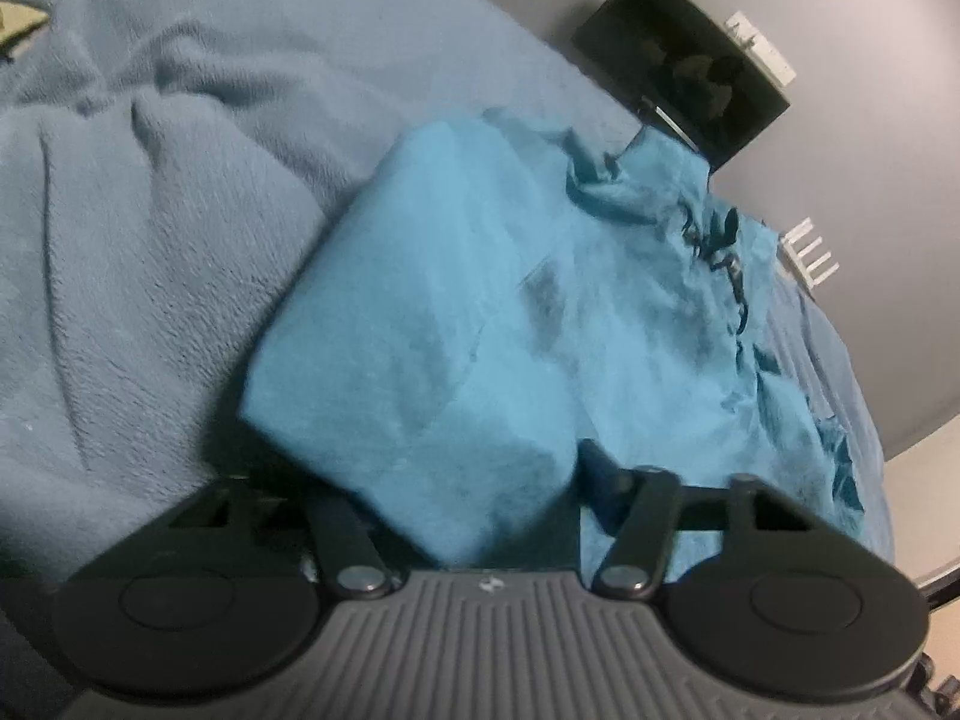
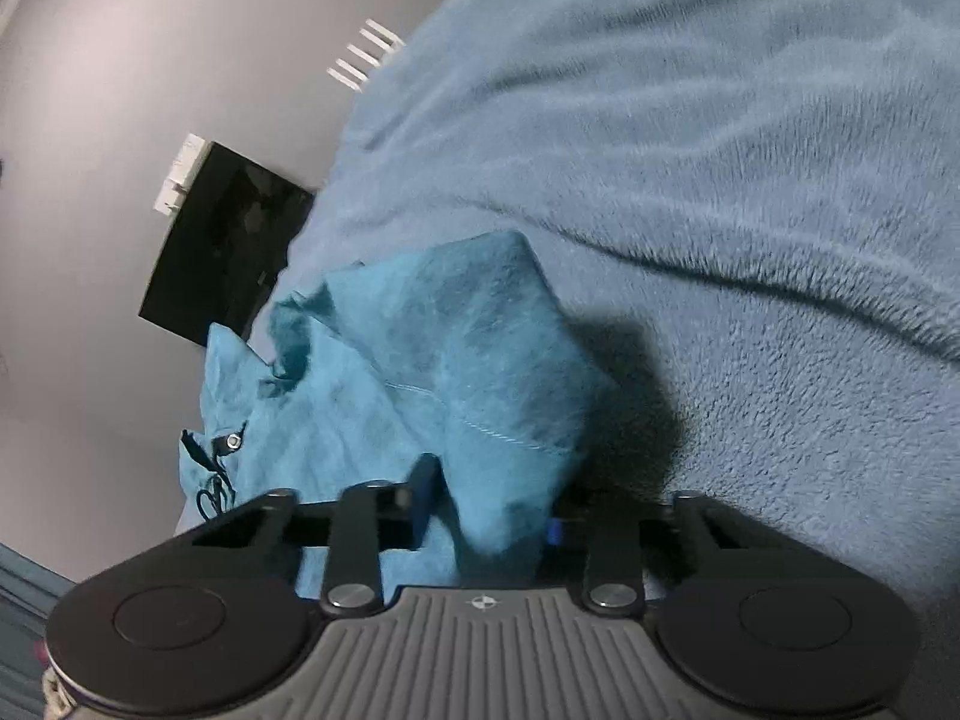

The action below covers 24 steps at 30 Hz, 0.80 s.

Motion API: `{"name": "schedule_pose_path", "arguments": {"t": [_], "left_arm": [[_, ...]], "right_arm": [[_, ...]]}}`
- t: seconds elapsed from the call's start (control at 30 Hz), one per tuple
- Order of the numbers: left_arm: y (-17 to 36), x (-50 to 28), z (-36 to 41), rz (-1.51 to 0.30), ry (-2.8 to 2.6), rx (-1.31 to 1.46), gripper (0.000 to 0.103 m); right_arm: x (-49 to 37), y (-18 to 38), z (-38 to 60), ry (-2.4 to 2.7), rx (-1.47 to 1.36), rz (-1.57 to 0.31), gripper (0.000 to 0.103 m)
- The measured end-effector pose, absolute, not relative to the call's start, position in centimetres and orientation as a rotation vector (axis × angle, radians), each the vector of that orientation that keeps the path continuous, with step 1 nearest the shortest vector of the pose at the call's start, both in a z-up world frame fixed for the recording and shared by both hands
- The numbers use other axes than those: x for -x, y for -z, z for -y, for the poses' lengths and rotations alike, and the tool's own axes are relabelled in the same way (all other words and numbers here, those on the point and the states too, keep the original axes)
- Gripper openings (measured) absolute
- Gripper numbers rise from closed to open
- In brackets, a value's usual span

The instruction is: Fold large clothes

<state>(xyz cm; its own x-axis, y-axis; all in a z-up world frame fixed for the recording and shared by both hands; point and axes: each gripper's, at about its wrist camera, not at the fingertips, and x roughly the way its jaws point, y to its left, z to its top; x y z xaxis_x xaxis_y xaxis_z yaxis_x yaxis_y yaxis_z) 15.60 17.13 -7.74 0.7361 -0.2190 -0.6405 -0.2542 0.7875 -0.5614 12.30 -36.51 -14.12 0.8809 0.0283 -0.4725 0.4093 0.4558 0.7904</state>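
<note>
A pale blue fleece blanket (image 1: 150, 240) covers the bed and fills most of both views. On it, near the edge that faces the grey wall (image 1: 840, 30), lies one teal garment (image 1: 480, 300), bunched, with a dark drawstring (image 1: 729, 252) showing at its far end. Beyond the blanket's edge a single black panel (image 1: 678, 66) hangs on the wall, and one small white slatted piece (image 1: 810, 252) sticks up beside the blanket.

The left gripper (image 1: 456, 480) has its jaws partly closed on a thick fold of the garment that fills the gap between them. The right gripper (image 2: 492, 510) has its jaws drawn narrower, pinching a thinner fold at another corner of the same cloth.

The risk, as I judge it, is uneven hold: the left bite takes several layers, so a lift could let the inner ones slide out, while the thin right pinch could slip off the fleecy cloth. Either would drop a corner and skew the fold. The blanket's pile might also be caught under a finger and drag up.

Count: two grippers, one garment, one blanket, one panel.
</note>
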Motion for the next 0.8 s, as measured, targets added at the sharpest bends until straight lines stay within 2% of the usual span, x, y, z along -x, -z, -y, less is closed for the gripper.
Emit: {"name": "schedule_pose_path", "arguments": {"t": [0.03,0.13,0.33,0.57,0.7,0.8], "left_arm": [[7.5,-15.3,-17.2,-0.748,-0.025,0.676,0.036],[7.0,-15.1,-17.1,-0.735,-0.029,0.654,0.029],[5.2,-13.8,-17.0,-0.686,0.000,0.599,0.021],[1.9,-10.0,-16.8,-0.650,0.065,0.568,0.019],[0.9,-7.9,-16.6,-0.742,0.069,0.512,0.019],[1.2,-7.9,-16.3,-0.834,0.052,0.487,0.022]], "right_arm": [[-12.0,13.5,36.1,0.241,-1.068,-0.431,0.019],[-11.0,11.7,35.5,0.204,-1.050,-0.367,0.016],[-7.8,9.0,35.6,0.176,-1.020,-0.346,0.014],[-4.3,6.9,36.4,0.198,-1.046,-0.370,0.013],[-2.9,4.9,36.6,0.218,-0.989,-0.424,0.015],[-4.0,5.1,37.0,0.248,-0.992,-0.489,0.021]]}}
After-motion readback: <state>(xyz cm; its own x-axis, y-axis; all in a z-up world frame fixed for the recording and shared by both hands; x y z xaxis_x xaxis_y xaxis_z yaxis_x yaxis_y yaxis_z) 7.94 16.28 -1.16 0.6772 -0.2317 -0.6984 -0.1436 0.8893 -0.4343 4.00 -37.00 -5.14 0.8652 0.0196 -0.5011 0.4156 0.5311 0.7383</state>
